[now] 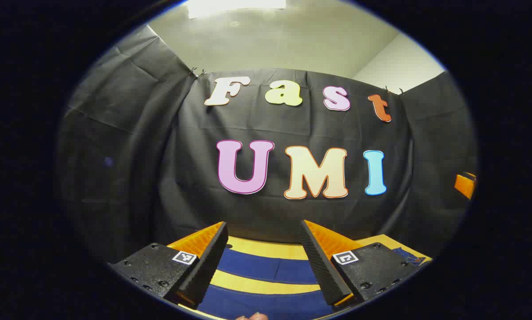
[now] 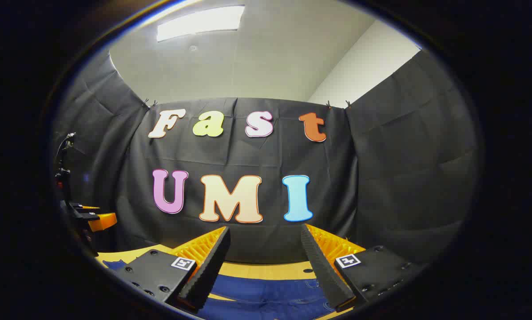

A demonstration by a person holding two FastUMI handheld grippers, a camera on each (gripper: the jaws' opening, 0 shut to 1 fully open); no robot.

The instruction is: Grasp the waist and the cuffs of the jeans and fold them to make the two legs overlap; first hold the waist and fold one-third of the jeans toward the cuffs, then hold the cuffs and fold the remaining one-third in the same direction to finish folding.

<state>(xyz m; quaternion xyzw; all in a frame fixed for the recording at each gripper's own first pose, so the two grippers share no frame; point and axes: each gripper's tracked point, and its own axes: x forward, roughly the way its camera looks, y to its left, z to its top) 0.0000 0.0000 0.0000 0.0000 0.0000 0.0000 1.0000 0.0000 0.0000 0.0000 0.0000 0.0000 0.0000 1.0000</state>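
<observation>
**Two grippers spread above the laid-out jeans**

Two views give us the same layout. We note first the black cloth booth wall (image 1: 292, 213), which stands behind everything, with a pale ceiling above it. Below it we see the yellow wooden table (image 1: 266, 249), visible as bare strips between the fabric.

The dark blue denim jeans (image 1: 266, 269) lie flat on this table. In the left gripper view we see two blue bands, the legs, separated by a strip of tabletop, and a small piece of denim at the table's right edge. In the right gripper view the jeans (image 2: 266, 291) show seams and stitching directly under the fingers; we take this for the waist end, though we cannot confirm it.

The left gripper (image 1: 264, 262) has its fingers well apart and nothing between them; it sits above the jeans without touching them. The right gripper (image 2: 266, 266) is likewise spread and empty above the denim.

In the right gripper view we see the other gripper at the far left edge.

A fingertip (image 1: 252, 316) shows at the bottom of the left gripper view.
</observation>
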